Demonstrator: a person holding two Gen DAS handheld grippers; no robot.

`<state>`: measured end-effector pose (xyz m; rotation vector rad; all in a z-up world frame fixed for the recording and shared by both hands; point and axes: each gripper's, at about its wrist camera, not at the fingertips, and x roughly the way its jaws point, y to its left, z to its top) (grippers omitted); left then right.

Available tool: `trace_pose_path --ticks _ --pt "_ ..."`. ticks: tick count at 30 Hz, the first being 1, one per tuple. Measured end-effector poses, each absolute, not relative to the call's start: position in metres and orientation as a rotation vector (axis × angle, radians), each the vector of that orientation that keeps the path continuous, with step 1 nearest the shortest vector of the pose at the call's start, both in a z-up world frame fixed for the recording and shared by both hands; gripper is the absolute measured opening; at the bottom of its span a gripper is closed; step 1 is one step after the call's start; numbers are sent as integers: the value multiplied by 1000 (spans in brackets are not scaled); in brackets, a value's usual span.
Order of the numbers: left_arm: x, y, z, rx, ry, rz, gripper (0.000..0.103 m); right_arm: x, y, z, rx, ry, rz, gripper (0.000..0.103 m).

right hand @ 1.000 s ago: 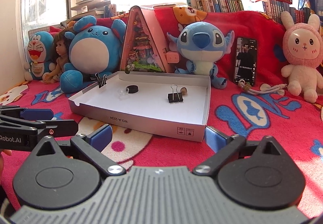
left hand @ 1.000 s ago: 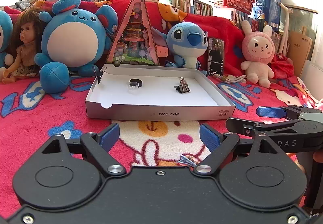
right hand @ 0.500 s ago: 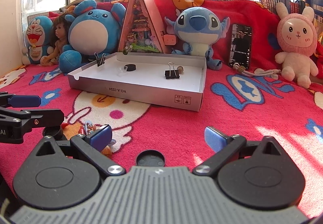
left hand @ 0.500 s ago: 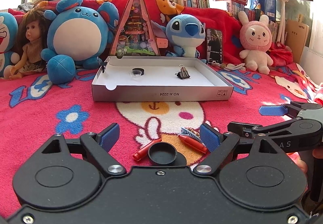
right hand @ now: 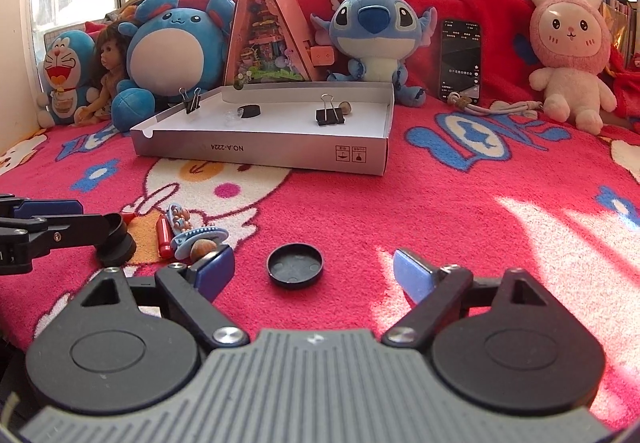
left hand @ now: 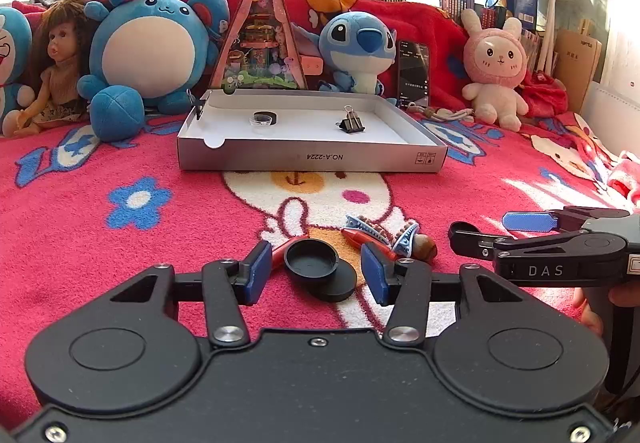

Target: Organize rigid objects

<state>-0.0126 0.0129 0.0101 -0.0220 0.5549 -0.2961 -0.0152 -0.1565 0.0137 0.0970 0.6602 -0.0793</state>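
Box: binder clip, black ring inside. Both grippers open, empty.

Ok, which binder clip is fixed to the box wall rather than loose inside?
The left clip, clamped on the box's left wall. The right clip sits loose on the box floor.

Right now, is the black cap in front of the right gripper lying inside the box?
No, the cap lies on the red blanket, well in front of the box.
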Motion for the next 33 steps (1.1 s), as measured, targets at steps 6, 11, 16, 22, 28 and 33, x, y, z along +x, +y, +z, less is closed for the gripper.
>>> trace_pose_path --ticks 6,11,16,22,28,33 --pt "-8 12 6 -36 575 -287 44 -16 -150 11 49 676 -92 81" --pt "-3 10 3 -34 588 -284 44 -17 -147 10 32 673 -93 71" --pt "2 7 -1 -35 597 -275 44 -15 -147 11 36 671 -97 56" --pt "4 4 -4 -38 593 -279 32 -14 -143 11 20 669 -92 46" --pt "3 4 -3 -42 588 -275 31 -13 -141 11 20 670 -91 37" --pt "2 7 2 -55 574 -269 31 -13 -143 13 28 660 -101 37"
